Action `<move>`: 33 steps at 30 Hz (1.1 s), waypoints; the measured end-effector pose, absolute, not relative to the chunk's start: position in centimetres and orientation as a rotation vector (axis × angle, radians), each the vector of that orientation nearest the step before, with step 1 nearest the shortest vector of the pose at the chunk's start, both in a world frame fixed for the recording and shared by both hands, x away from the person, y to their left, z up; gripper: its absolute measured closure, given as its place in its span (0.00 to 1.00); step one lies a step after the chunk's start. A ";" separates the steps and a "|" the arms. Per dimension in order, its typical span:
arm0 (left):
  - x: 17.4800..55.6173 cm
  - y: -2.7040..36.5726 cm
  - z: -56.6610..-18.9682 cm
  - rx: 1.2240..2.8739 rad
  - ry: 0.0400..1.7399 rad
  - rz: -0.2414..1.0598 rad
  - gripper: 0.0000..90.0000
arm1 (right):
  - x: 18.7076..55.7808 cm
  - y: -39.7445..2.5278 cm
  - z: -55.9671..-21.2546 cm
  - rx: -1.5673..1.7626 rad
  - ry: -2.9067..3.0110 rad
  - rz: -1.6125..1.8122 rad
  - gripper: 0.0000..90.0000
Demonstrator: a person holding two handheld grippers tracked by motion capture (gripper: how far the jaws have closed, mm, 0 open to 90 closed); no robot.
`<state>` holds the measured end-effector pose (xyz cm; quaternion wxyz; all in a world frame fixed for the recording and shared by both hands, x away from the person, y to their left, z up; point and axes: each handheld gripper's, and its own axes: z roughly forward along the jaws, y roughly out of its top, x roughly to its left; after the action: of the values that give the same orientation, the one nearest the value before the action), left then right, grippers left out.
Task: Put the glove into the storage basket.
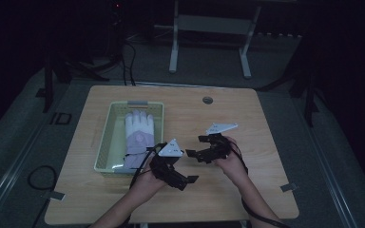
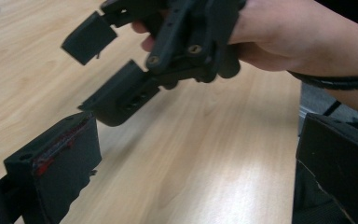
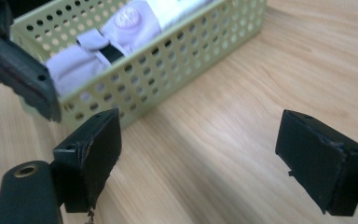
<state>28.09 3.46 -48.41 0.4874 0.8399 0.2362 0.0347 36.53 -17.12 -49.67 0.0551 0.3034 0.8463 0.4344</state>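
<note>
We see the glove (image 1: 138, 135) lying in the basket (image 1: 105, 137), its long axis running away from us, just beyond our left gripper (image 1: 183, 173), the nearer of 2, while both grippers' fingers stand spread and empty, right gripper (image 1: 194, 153) beside it.

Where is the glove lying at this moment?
In the high view the glove lies inside the pale green perforated basket on the table's left half, just left of the left gripper. The right gripper view shows it through the basket wall.
</note>
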 end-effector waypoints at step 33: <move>26.6 -1.3 -56.3 2.133 0.458 0.020 0.00 | 33.3 -26.7 -55.5 0.936 2.572 1.176 0.16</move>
<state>26.63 -1.26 -56.31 0.4617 0.8673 0.1861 0.0081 33.29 -26.69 -55.52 0.0813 0.3131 0.8605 0.3936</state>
